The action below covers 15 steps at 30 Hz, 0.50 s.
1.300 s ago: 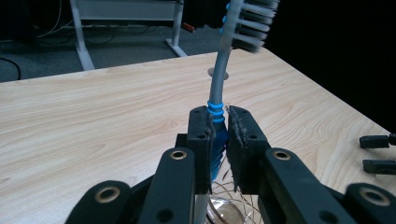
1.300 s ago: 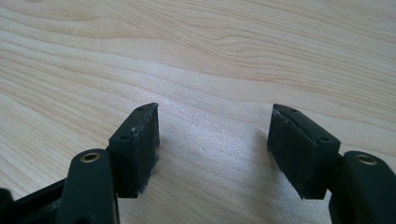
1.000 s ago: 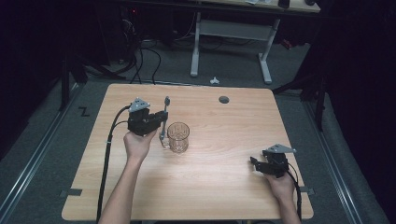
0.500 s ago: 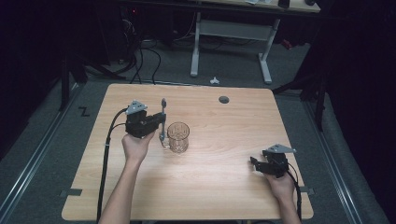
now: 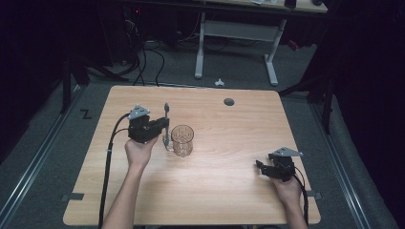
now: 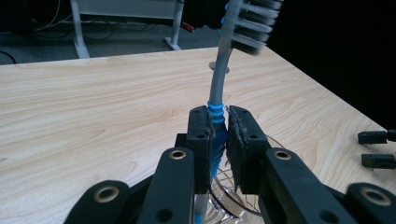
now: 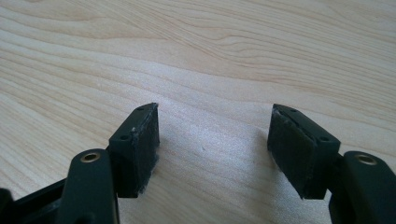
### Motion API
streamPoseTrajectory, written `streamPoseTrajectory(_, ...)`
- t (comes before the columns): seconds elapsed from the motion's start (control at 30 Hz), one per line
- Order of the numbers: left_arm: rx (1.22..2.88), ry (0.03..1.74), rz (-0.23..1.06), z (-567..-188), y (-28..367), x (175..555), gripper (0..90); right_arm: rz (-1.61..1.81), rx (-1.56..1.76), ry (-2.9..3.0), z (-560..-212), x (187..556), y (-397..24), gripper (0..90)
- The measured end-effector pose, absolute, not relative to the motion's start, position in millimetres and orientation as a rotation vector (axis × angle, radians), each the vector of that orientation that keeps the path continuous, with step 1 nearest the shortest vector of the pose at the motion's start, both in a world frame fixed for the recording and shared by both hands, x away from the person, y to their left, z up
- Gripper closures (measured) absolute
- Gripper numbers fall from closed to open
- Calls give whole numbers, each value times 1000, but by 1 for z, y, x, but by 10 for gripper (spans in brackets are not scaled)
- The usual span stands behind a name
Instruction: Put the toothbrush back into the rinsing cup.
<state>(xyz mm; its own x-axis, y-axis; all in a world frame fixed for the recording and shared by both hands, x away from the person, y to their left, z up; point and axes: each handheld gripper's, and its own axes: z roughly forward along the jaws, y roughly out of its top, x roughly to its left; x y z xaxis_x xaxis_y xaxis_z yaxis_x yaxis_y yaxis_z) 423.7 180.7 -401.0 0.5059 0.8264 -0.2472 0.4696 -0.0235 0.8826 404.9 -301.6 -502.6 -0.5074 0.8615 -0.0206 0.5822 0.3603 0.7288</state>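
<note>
My left gripper (image 5: 165,130) is shut on a grey toothbrush (image 5: 166,119) with blue rings, held upright with the bristle head on top. In the left gripper view the pads (image 6: 201,140) pinch the blue part of the toothbrush (image 6: 217,79) handle. A clear patterned glass (image 5: 182,140) stands on the table just right of the brush's lower end; whether they touch I cannot tell. The glass (image 6: 236,198) rim shows just behind the jaws. My right gripper (image 5: 261,168) rests low at the table's front right, open and with nothing in it (image 7: 212,135).
The wooden table (image 5: 229,195) has a round cable hole (image 5: 229,101) near its far edge. Beyond it stands a white desk frame (image 5: 234,33), with cables on the floor (image 5: 143,57). A black cable (image 5: 109,157) trails from the left gripper along the forearm.
The left gripper has shifted slightly left and toward me with the toothbrush. The glass and the right gripper have stayed put.
</note>
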Motion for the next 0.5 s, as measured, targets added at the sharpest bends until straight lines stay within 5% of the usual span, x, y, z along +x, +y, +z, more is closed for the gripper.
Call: streamPoseTrajectory(0.5, 1666, 1107, 408, -408, 176, 424, 795, 948, 1259, 2226, -503, 405, -302, 346)
